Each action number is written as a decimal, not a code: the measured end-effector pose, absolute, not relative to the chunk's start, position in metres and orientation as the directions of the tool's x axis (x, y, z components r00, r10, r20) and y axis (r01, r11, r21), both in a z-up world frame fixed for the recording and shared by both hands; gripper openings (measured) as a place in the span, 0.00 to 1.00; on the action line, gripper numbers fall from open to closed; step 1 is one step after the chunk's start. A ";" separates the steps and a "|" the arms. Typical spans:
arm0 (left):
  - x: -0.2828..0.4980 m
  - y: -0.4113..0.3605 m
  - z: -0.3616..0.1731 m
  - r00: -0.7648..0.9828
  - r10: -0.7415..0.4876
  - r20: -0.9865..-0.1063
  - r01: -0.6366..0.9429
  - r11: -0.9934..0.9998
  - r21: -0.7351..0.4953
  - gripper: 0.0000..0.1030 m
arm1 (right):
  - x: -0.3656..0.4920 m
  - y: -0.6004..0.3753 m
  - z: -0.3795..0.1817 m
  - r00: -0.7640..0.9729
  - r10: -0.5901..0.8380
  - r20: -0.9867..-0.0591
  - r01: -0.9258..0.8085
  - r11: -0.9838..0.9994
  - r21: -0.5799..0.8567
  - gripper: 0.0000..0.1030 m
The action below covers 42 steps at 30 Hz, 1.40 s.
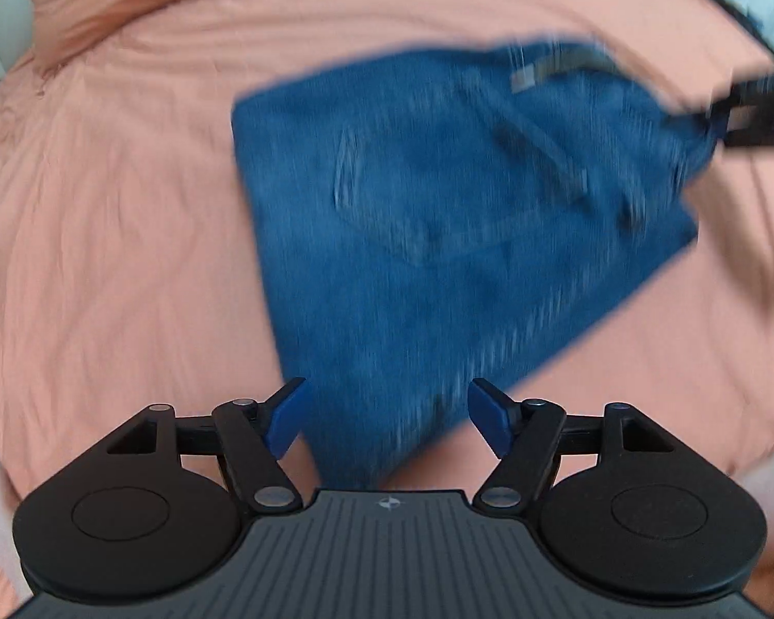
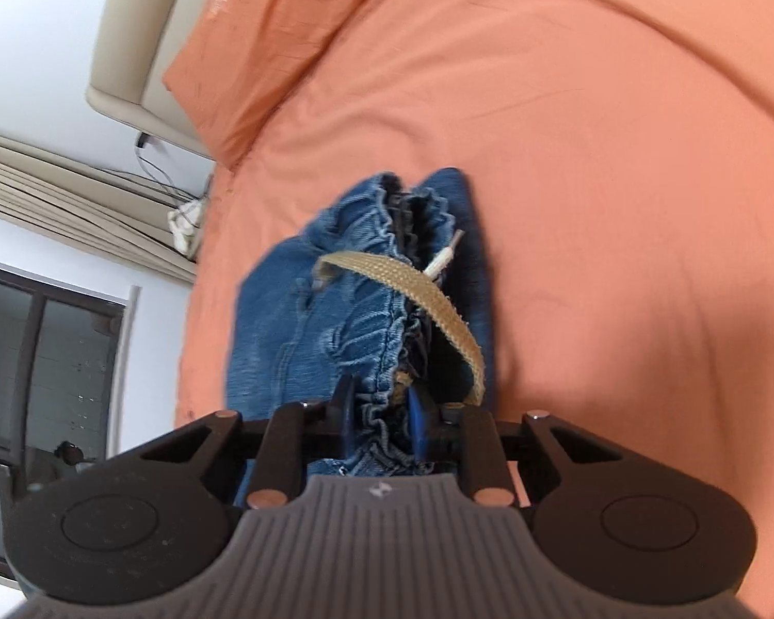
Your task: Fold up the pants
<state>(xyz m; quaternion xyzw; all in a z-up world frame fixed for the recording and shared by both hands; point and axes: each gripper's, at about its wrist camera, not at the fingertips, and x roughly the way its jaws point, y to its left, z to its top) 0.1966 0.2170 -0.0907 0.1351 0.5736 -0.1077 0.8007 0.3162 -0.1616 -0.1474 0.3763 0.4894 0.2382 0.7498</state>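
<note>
Blue denim pants (image 1: 438,216) lie folded on an orange bedsheet (image 1: 129,206), blurred by motion in the left wrist view. My left gripper (image 1: 387,418) is open and empty, just above the near corner of the pants. My right gripper (image 2: 382,423) is shut on the gathered elastic waistband of the pants (image 2: 335,330), with a tan drawstring (image 2: 428,304) looping out beside it. The right gripper also shows in the left wrist view (image 1: 717,118), holding the far right corner of the pants.
An orange pillow (image 2: 268,51) lies at the head of the bed by a beige headboard (image 2: 129,26). A window (image 2: 41,376) and cables on the floor are to the left of the bed. The sheet spreads wide on all sides.
</note>
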 end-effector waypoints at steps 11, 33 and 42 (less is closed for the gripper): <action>0.187 0.244 -0.124 0.313 0.068 -0.947 0.190 0.973 0.133 0.27 | 0.299 -0.142 -0.153 0.440 0.542 -0.716 0.029 0.788 0.615 0.16; 0.088 0.164 0.054 0.783 0.087 -0.616 -0.043 0.995 0.087 0.75 | 0.158 -0.087 0.010 0.741 0.384 -0.551 -0.239 0.917 0.319 0.69; 0.044 0.132 0.056 0.806 0.128 -0.578 -0.159 0.987 -0.003 0.81 | 0.055 -0.063 0.030 0.831 0.325 -0.451 -0.266 0.945 0.190 0.78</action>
